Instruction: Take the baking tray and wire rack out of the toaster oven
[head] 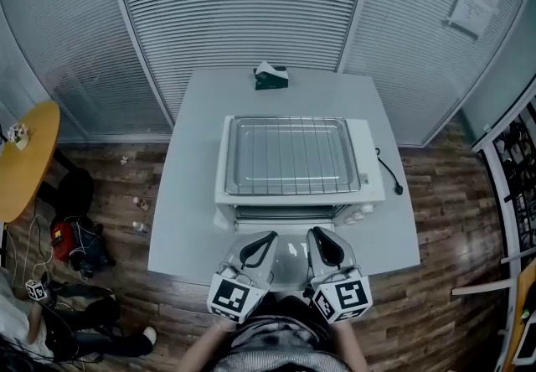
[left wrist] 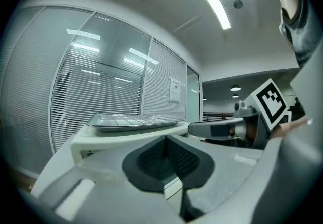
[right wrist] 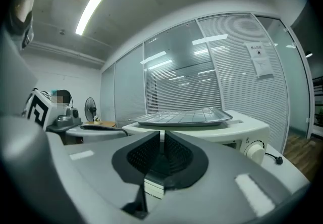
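There is one baking tray [head: 228, 157] and one wire rack [head: 289, 152]. The tray is flat, shiny and silver, with a low rim. The rack is a grid of thin silver bars, and it lies on the tray. Both sit on top of the one toaster oven [head: 371, 162], not inside it.

The oven is a white box. It stands in the middle of one pale table [head: 188, 203], with its front facing the near side. One round knob shows on the front, at the right. One black cord [head: 388, 173] lies on the table just right of the oven. One small green box [head: 270, 76] sits at the far edge of the table, well apart from the oven.

There are two grippers, side by side, near the front of the oven and below the tray. The left gripper [head: 266, 238] has its black pads pressed together with nothing in them. The right gripper [head: 316, 235] has its pads almost together, with just a thin crack between them, and it holds nothing too. Neither one touches the tray or the rack.

One round yellow table [head: 25, 161] stands far off to the left.
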`<state>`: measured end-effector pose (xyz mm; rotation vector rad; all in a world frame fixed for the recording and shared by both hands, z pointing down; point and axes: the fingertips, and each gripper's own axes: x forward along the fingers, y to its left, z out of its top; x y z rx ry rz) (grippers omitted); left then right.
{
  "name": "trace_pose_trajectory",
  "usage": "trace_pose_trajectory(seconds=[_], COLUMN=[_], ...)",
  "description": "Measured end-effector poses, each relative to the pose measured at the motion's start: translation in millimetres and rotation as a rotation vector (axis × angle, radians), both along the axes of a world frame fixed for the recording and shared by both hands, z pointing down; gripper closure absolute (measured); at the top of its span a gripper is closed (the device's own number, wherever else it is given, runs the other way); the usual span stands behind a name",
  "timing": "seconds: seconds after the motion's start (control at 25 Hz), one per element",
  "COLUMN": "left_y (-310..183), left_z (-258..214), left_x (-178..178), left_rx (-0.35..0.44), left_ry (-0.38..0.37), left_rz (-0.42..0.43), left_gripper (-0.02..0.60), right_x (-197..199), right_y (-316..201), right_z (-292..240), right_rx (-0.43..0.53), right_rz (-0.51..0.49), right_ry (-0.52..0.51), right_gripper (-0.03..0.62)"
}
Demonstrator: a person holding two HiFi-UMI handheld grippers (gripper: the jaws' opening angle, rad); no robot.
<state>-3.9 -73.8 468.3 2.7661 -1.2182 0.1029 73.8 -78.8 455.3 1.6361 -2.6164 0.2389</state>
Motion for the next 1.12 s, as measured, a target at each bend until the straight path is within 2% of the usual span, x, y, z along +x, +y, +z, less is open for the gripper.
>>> trace_pose_trajectory(seconds=[0.12,0.2,0.32,0.4,0.52,0.56,0.68,0.92,1.12], left_y=[8,17,32,43,60,66,83,111,127], left_z=[-3,-8,-22,-33,-51,-59,-80,-100,-97], left_x=[9,15,24,30,39,41,47,53,58], left_rx=[0.028,0.044,0.025,0.03,0.098,0.105,0.093,0.097,0.064], left_ry=[-0.033,-0.06,-0.033,-0.025,-0.065,-0.054,0.003,0.005,0.0], left_rz=[0.024,0.019,0.004,0.001,0.011,0.007,-0.013,-0.016,-0.022], left_gripper=[0.577,0.577,0.577,0.577,0.577,0.577,0.577,0.577,0.577], right_x=[1,2,2,5,10,10,11,11,13], right_y=[11,21,38,49,66,71,88,114,130], right_z=[-5,-8,-19,-31,-51,-58,-76,-94,-90], right_rx=[0.013,0.026,0.05,0.069,0.102,0.112,0.138,0.14,0.114], right_rz=[-0.012,-0.023,-0.038,-0.041,-0.049,-0.053,-0.07,-0.103,-0.124], right_ry=[0.005,0.055,0.109,0.104,0.084,0.076,0.076,0.052,0.037], right_gripper=[0.591,0.591,0.591,0.591,0.591,0.592,0.592,0.592,0.592])
